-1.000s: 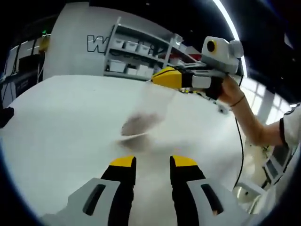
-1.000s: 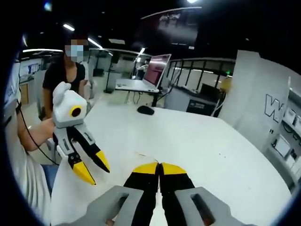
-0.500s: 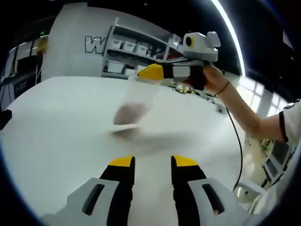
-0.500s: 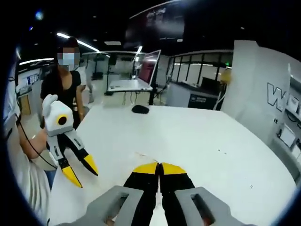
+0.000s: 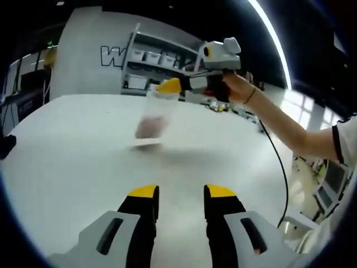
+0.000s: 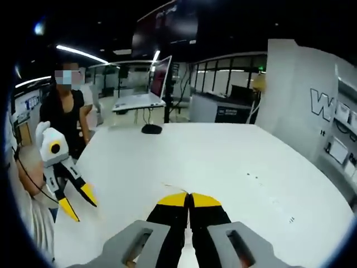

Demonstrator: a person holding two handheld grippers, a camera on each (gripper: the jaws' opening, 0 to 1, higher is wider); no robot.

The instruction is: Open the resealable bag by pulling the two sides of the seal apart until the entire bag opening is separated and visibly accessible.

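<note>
In the left gripper view, the right claw is pressed closed on the top edge of the resealable bag. The clear bag hangs down from that claw, above the white counter, with some dark content inside. The picture is blurred, so I cannot tell if the seal is apart. The left claw is empty, its jaws spread apart, well apart from the bag. In the right gripper view, a person stands behind the counter.

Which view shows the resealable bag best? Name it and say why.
The left gripper view: the clear bag hangs whole from the right gripper, its dark contents visible. In the right gripper view, the shut jaws hide all but a thin edge of it.
</note>
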